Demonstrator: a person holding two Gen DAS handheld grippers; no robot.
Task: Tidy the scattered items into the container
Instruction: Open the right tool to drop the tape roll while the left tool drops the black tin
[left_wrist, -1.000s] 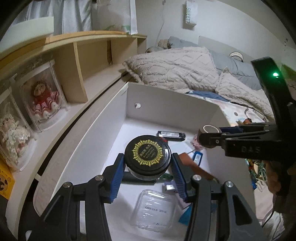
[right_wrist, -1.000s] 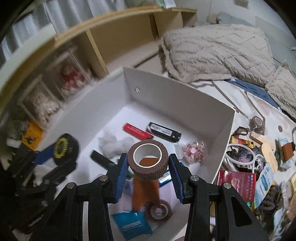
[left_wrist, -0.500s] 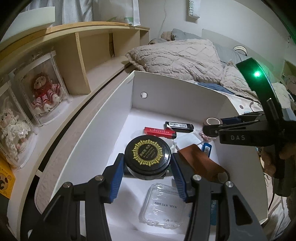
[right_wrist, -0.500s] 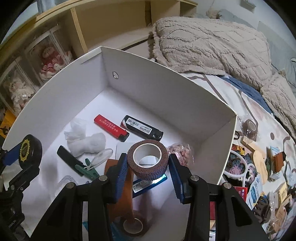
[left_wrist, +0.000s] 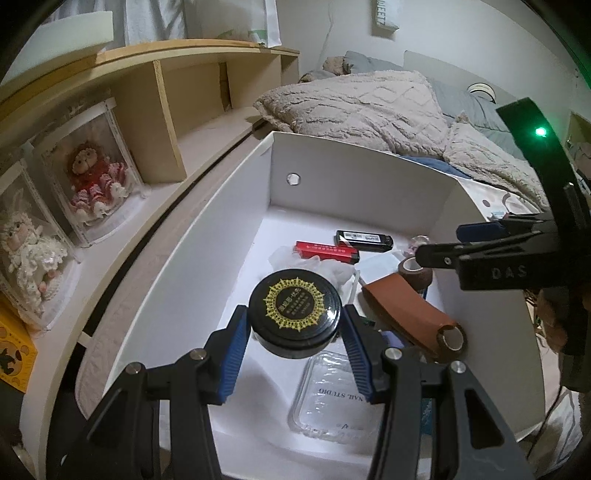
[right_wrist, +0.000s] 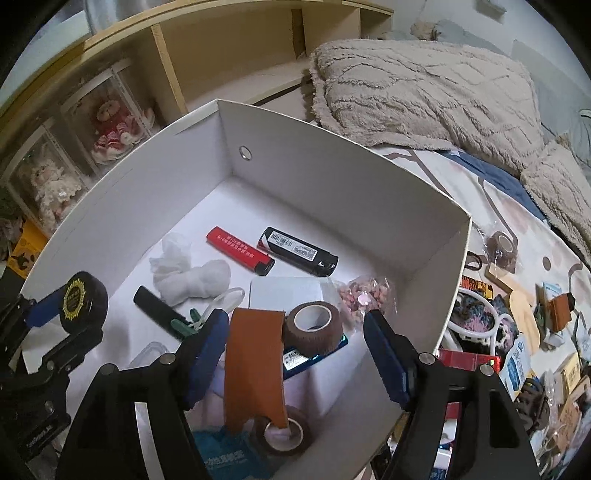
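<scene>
White card walls of the container (right_wrist: 369, 192) frame everything we are working over, and we are in the dropping-off step. Our right hand-held gripper (right_wrist: 295, 354) has just been opening; its blue pads stand wide and free of the brown bandage roll (right_wrist: 314, 328), which now rests inside the box, leaning against the tan leather strap (right_wrist: 255, 365), no longer pinched. Our left hand-held gripper (left_wrist: 293, 345) is clenched on the black round jar (left_wrist: 294, 312), which hangs above the box floor over the clear plastic case (left_wrist: 332, 402).

We judge the next move to be the left release: lower the jar toward a bare patch of floor, clear of the case and the strap, then part the jaws. After that, the right hand needs to swing out over the bed (right_wrist: 491, 206), where many loose items still lie beside the box, among them another brown roll (right_wrist: 501, 248).

As for writing, the clear case reads "NAIL STUDIO", seen upside down. The right gripper's body, seen from the left wrist camera, is stamped "DAS". The jar's lid carries a gold sunburst with characters too small to read, and the red lighter (right_wrist: 240, 250) and black lighter (right_wrist: 297, 251) bear print we cannot make out.
</scene>
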